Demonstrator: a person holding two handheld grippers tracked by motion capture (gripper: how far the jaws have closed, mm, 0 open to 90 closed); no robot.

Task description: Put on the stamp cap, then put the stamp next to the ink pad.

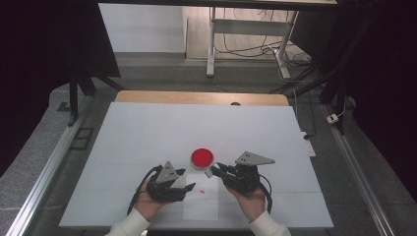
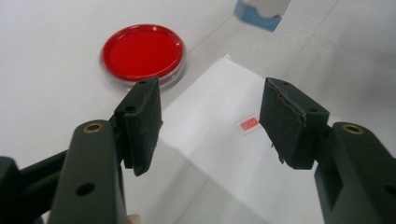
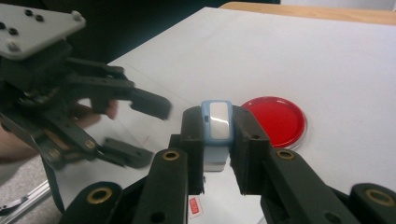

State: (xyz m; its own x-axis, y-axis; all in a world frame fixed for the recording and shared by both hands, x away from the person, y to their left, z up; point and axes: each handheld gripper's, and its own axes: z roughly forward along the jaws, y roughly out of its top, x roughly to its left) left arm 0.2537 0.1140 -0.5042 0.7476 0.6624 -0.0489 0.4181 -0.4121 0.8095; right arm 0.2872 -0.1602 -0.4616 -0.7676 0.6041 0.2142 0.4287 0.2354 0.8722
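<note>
Looks like I'm working in a lab: white-covered bench, dark curtains all around, aluminium rails, loose cables on the floor.

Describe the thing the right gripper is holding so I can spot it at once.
On the white table, find the red dish near the front centre. Just right of it, the right gripper is shut on a small stamp, held above the white paper. It is the only pale blue and white block here, with a white panel on top.
</note>
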